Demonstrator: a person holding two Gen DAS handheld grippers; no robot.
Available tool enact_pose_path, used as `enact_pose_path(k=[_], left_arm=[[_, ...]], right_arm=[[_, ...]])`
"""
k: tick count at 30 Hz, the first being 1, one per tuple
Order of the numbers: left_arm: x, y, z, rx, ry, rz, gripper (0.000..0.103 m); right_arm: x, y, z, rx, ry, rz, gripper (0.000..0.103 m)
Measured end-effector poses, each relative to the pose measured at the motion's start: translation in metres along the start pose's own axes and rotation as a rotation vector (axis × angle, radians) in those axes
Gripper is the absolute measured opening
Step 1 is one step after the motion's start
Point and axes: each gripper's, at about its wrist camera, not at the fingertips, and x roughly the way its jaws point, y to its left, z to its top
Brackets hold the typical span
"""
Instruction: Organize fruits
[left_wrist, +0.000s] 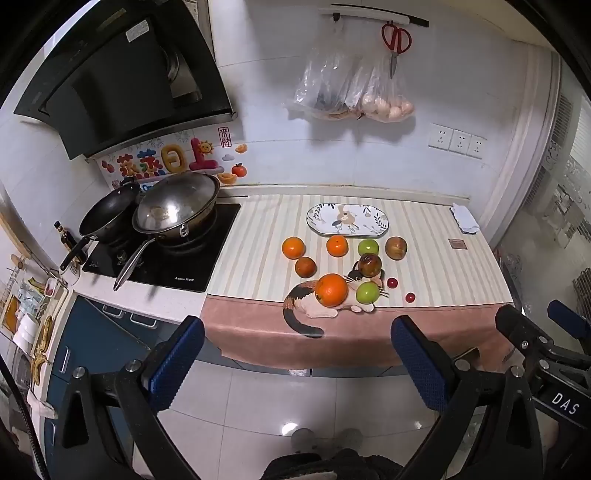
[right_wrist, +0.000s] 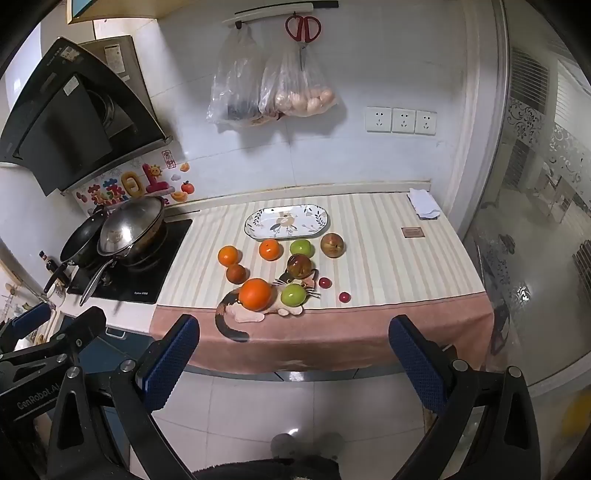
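Several fruits lie on a striped cloth on the counter: a large orange at the front, smaller oranges, green apples, brownish fruits and two small red ones. An empty oval patterned plate lies behind them. My left gripper and right gripper are both open and empty, held back from the counter's front edge, above the floor.
A stove with a steel wok and a black pan is at the left. Bags of eggs and red scissors hang on the wall. A folded cloth lies at the back right.
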Motion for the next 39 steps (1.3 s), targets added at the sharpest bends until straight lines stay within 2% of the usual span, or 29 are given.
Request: enact_pose_path(k=[39], left_arm=[[-0.001, -0.008, 0.007, -0.007, -0.017, -0.005, 0.103]], right_arm=[[0.0, 0.003, 0.003, -0.009, -0.015, -0.006, 0.103]])
